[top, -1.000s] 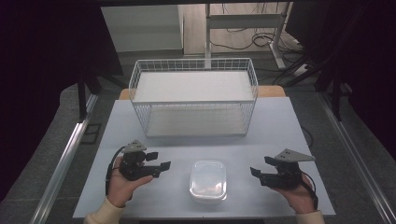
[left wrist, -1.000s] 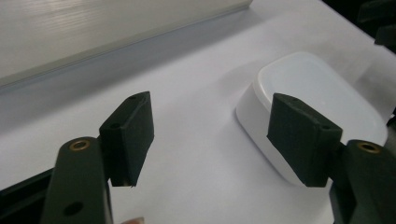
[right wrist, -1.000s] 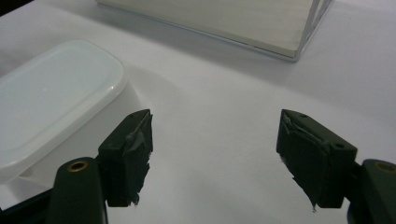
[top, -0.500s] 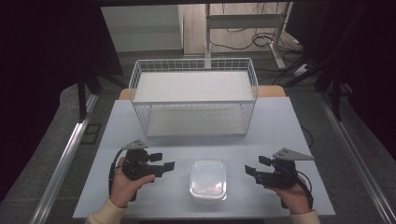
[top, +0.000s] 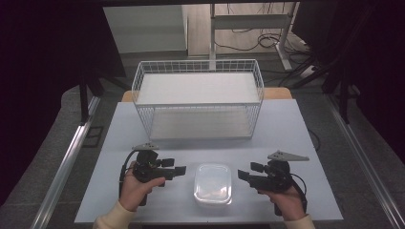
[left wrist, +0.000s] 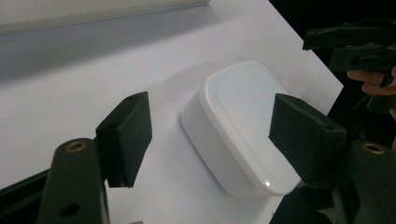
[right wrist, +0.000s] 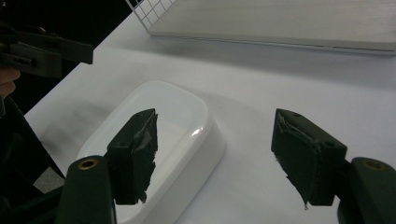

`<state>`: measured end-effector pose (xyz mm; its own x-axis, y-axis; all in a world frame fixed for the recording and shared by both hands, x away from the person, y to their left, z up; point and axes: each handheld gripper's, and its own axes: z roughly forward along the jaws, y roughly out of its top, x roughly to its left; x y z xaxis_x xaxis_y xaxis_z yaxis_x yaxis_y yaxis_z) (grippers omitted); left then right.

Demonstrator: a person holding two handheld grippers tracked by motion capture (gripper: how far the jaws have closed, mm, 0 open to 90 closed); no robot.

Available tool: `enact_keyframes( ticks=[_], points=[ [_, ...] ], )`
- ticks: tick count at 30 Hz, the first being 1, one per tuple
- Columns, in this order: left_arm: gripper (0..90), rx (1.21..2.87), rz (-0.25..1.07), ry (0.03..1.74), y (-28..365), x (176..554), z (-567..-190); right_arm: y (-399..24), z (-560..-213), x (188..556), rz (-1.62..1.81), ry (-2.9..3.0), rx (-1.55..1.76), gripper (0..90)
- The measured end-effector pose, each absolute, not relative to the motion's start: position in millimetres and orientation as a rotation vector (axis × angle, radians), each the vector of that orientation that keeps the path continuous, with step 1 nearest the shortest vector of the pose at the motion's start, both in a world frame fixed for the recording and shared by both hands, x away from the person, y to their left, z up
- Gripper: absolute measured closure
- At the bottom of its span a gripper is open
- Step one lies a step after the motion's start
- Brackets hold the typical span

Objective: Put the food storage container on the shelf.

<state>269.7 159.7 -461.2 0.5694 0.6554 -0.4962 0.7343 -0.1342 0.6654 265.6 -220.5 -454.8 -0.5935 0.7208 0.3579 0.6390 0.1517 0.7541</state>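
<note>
Left gripper [top: 177,170]: at 9 o'clock of the container, fingers [left wrist: 126,135] apart, nothing between them, aimed toward it.

White lidded container [top: 213,183]: lies flat at the near middle of the tabletop [top: 305,129], untouched, between both grippers.

Right gripper [top: 244,175]: at 3 o'clock of the container, fingers [right wrist: 306,156] apart and empty, having just been closing slightly.

Wire basket [top: 198,98]: at 12 o'clock, well apart from the container.

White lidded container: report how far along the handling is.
Done: nothing; the white lidded container sits on the table before the wire basket. In hand: left tool and right tool flank it, open, the right's jaws just closing slightly. Left: grasping it.
</note>
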Motion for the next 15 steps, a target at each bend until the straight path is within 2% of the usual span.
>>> enact_keyframes(
  ticks=[15],
  points=[
    [34.1, 1.862, -0.224, 1.118, 133.4, 274.7, -478.6, -193.4, -478.6, 269.7, 1.452, 2.442, 1.443, 40.6]
  ],
)
